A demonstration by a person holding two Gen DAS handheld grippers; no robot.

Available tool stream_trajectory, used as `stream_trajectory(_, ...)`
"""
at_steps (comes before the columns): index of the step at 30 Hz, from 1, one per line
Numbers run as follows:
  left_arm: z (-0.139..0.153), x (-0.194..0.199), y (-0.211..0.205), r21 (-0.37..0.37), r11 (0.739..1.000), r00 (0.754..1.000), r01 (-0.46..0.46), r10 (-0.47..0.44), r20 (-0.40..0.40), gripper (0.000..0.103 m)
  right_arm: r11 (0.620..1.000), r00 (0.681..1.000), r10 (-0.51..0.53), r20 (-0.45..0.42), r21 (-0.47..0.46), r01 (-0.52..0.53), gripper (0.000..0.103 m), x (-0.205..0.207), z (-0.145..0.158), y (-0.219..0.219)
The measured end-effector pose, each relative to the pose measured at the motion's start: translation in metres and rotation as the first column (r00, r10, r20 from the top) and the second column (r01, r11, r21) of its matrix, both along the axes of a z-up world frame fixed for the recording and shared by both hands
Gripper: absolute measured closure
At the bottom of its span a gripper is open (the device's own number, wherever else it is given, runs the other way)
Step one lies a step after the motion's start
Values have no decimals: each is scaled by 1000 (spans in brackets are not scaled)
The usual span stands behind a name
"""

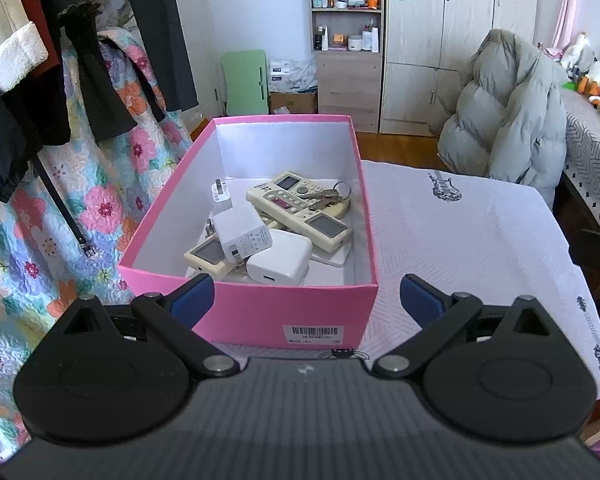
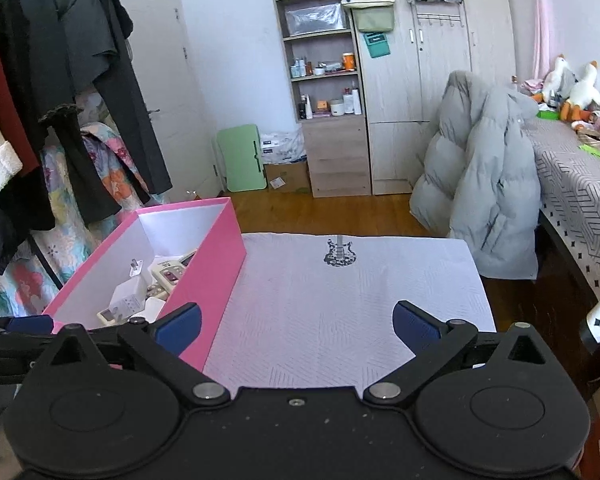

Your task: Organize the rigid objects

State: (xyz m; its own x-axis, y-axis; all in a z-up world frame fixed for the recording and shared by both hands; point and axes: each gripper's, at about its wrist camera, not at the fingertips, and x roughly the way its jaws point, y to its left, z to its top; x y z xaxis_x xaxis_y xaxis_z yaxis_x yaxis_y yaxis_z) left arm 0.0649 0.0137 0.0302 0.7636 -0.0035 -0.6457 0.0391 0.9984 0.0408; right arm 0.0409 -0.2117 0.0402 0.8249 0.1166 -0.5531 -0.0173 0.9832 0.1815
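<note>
Both claws stand with their blue pads wide apart and nothing between them. From the left wrist view, the left claw (image 1: 307, 300) hovers at the near end of the pink box (image 1: 260, 312), its left pad in front of the box's near left corner and its right pad over the white cloth (image 1: 460, 240) that covers the surface. The right claw (image 2: 296, 324) hangs over the cloth (image 2: 340, 300), with the box (image 2: 208, 280) to its left and its left pad overlapping the box's near corner in the view.

The box sits on the left part of the surface, its long axis running away from the cameras toward the far wall, a barcode label (image 1: 314, 334) on its near short end. It is open on top.

Inside lie three cream remotes: one (image 1: 296, 214) runs diagonally from far left to near right, another (image 1: 298, 186) lies partly under it, and a third (image 1: 210, 256) rests near the front with its screen up. A bunch of keys (image 1: 326, 196) sits on the remotes at the far right. Two white chargers (image 1: 242, 236) (image 1: 278, 266) lie near the front, one prong-side left, and a small white plug (image 1: 221, 196) lies against the left wall.
</note>
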Motion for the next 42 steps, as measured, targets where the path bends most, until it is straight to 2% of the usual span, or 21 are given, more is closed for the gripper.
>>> stream_trajectory(9,-4,-6,2,16,1000,1000,-16,16,20,2,999,998,-30,64,-41,32,0,-14,3,6)
stream_trajectory(19,-10,-9,2,43,999,999,-24,23,33,0,996,998,-4,55,-83,9,0,-11,-3,17)
stream_trajectory(24,-10,-8,1,54,998,999,-41,39,34,0,995,999,-18,39,-96,22,0,-8,-5,16)
stream_trajectory(42,-13,-10,-1,66,998,1000,-15,13,24,0,993,999,-46,6,-113,47,0,-11,-13,11)
